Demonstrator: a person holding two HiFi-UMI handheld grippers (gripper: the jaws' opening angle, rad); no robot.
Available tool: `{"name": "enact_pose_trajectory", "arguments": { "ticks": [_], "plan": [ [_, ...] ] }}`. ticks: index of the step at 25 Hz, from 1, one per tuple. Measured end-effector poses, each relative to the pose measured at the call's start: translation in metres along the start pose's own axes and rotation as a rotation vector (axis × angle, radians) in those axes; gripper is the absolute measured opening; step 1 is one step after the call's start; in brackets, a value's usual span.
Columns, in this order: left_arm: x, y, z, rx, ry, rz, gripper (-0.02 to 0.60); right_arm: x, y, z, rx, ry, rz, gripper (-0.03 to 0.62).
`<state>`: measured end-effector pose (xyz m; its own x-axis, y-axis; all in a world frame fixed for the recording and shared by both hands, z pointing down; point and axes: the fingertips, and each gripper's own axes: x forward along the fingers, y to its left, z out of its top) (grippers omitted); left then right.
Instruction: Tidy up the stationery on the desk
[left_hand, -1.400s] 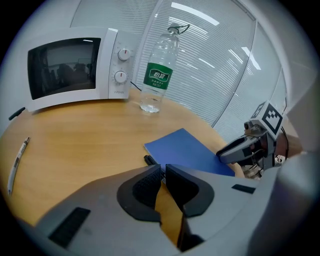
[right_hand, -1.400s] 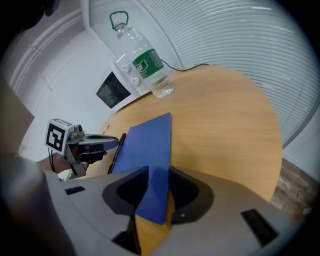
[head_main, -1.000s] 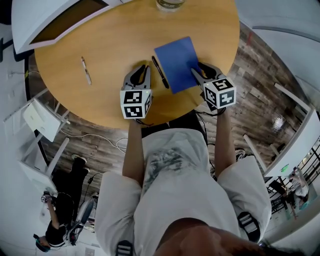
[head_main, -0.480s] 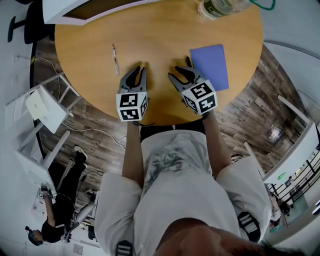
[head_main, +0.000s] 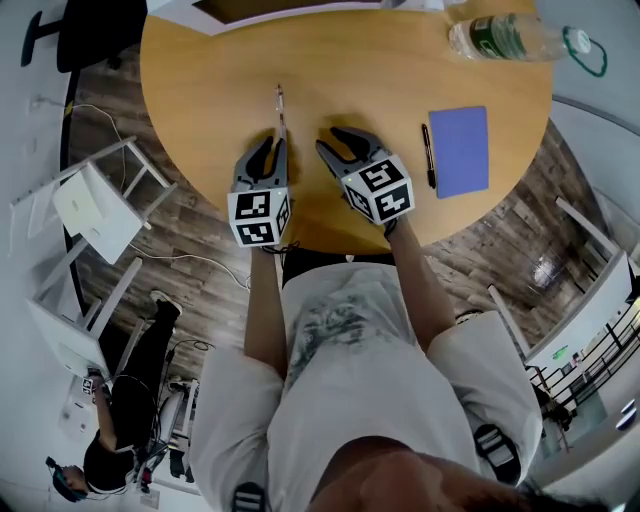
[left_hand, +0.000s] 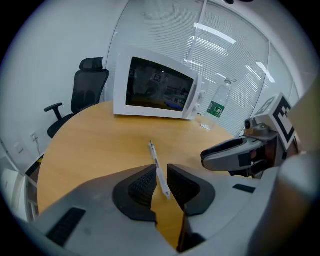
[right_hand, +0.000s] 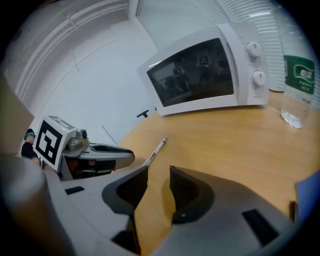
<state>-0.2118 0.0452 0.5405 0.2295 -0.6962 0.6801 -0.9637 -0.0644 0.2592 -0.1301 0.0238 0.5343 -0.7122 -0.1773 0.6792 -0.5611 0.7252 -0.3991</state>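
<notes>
A white pen (head_main: 281, 110) lies on the round wooden table (head_main: 200, 70), pointing away from me. My left gripper (head_main: 268, 148) sits at the pen's near end. In the left gripper view the pen (left_hand: 156, 165) runs into the narrow gap of the left gripper (left_hand: 161, 172). Its jaws have just been opening, and the pads do not press the pen. My right gripper (head_main: 336, 141) hovers just right of it, open and holding nothing; the table shows through the gap of this gripper (right_hand: 159, 176). A blue notebook (head_main: 461, 150) and a black pen (head_main: 428, 156) lie further right.
A white microwave (left_hand: 157, 90) stands at the table's far side, with a clear water bottle (head_main: 505, 38) to its right. A black office chair (left_hand: 85, 90) is behind the table on the left. White folding furniture (head_main: 90, 215) stands by the table's left edge.
Both grippers have moved left across the table, away from the blue notebook. The left one has come up to the white pen's near end. The notebook and black pen have stayed put.
</notes>
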Motion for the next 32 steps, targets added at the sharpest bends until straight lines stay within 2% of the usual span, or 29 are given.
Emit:
{"name": "enact_pose_trajectory", "arguments": {
  "ticks": [11,19,21,25,32],
  "plan": [
    [-0.017,0.043,-0.007,-0.026,-0.011,-0.001,0.054,0.063,0.034,0.014,0.014,0.02,-0.049,0.19],
    [-0.025,0.05,-0.017,-0.043,-0.008,0.007,0.054,0.082,0.031,0.007,0.028,0.042,-0.146,0.19],
    [-0.026,0.05,-0.019,-0.045,-0.007,0.01,0.054,0.083,0.03,0.006,0.031,0.04,-0.168,0.181],
    [-0.027,0.049,-0.02,-0.045,-0.008,0.016,0.054,0.083,0.033,0.005,0.025,0.04,-0.188,0.114],
    [-0.028,0.036,-0.023,-0.041,-0.009,0.016,0.054,0.068,0.028,-0.008,0.068,0.063,-0.208,0.098]
  ]
}}
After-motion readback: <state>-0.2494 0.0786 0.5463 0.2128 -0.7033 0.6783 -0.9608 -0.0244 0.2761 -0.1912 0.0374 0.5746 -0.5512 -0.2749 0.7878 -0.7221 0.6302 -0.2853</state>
